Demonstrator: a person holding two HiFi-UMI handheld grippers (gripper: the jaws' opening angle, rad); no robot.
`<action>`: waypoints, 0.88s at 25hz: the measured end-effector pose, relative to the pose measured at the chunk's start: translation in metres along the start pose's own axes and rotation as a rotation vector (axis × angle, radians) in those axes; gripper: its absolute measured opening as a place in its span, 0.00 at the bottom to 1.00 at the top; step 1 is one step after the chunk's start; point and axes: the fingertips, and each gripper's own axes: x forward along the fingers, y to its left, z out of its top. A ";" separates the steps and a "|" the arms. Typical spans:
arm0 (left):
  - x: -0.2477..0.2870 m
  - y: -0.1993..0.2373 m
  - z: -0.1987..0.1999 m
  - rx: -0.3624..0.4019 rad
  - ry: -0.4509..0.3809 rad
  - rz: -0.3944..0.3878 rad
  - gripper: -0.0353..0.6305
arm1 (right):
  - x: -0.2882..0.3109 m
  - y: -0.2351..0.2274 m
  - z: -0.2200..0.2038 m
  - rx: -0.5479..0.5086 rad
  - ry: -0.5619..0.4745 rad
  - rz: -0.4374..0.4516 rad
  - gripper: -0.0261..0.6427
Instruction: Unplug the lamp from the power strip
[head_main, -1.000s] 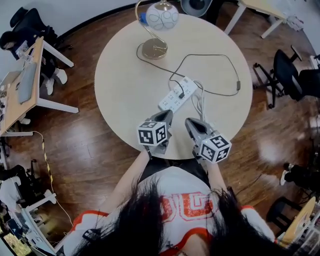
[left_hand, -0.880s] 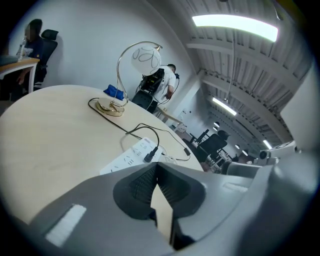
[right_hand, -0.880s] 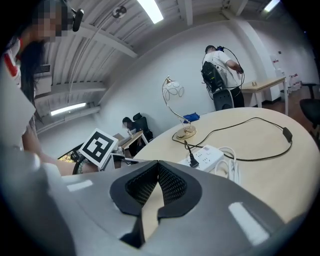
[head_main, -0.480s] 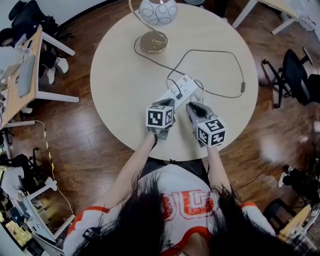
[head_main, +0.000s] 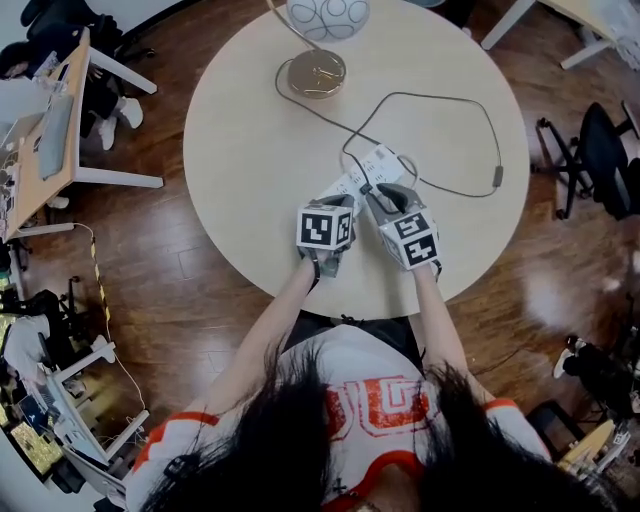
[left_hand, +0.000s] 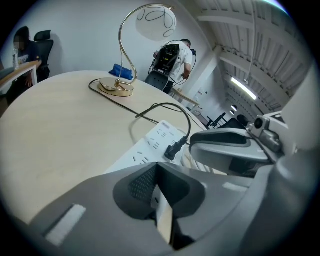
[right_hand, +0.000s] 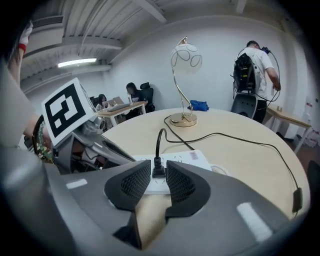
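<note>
**Round table: right jaws on the plug, left jaws over the strip's end**

Pale and round, the table (head_main: 250, 150) stands on a dark wood floor, with desks off to the left and office chairs off to the right. From my seat at the remote feed, I see the lamp (head_main: 315, 72) upright at the far edge. It has a gold base, a curved gold stem and a white globe shade.

The power strip (head_main: 378, 163) lies flat and slantwise between the centre and the near edge. Its black cord (head_main: 335, 120) leaves the lamp base and crosses the tabletop. A loop of it swings out toward the right edge and carries an inline switch (head_main: 497, 177).

The plug (right_hand: 158, 171) is seated in the strip, standing upright with its cord rising straight out of the top. My right gripper (head_main: 376, 191) is set narrow around it. In the right gripper view the two ribbed pads (right_hand: 136, 184) sit against the plug's left and right sides.

My left gripper (head_main: 337, 205) sits just beside the right one, at the strip's near end. Its jaws are drawn almost together, with only a thin pale slit between them. The strip's near end runs under them out of sight. I cannot tell whether they touch it.

Beyond the far edge a person stands by a chair, facing away.
</note>
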 end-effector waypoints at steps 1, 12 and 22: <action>-0.001 0.000 0.000 -0.002 0.000 -0.003 0.05 | 0.003 0.000 0.001 -0.007 0.006 0.003 0.19; -0.001 -0.001 0.000 0.005 -0.002 0.006 0.05 | 0.039 0.004 -0.006 -0.095 0.100 -0.007 0.17; 0.001 0.001 0.003 -0.051 -0.020 -0.009 0.05 | -0.013 -0.003 0.069 0.347 -0.302 0.150 0.17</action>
